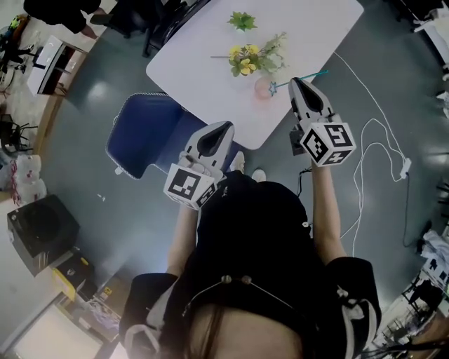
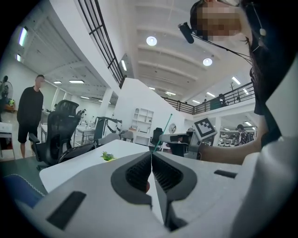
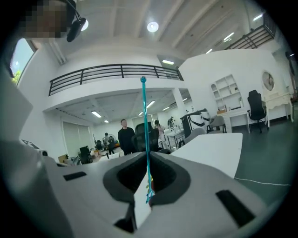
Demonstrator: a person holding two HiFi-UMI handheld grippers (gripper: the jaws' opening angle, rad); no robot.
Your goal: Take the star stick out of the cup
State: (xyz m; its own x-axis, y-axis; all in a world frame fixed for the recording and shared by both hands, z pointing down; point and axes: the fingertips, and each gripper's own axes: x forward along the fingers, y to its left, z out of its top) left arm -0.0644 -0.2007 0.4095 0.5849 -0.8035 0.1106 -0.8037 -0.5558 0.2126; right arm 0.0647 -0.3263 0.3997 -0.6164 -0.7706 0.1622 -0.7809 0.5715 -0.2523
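The thin teal star stick [image 1: 302,79] lies slantwise over the table's near right corner. Its star end sits by the rim of the small pink cup [image 1: 264,88]; whether it is inside the cup I cannot tell. My right gripper [image 1: 296,82] is shut on the stick's shaft. In the right gripper view the stick [image 3: 146,135] runs up between the closed jaws of the right gripper [image 3: 148,155]. My left gripper [image 1: 226,126] hangs at the table's near edge, left of the cup. The left gripper [image 2: 151,155] is shut with nothing in it.
On the white table [image 1: 203,49] yellow flowers [image 1: 247,60] lie just behind the cup and a small green sprig [image 1: 242,21] farther back. A blue chair [image 1: 147,133] stands left of the table. A white cable [image 1: 372,147] trails on the floor at right. A person [image 2: 30,111] stands far off.
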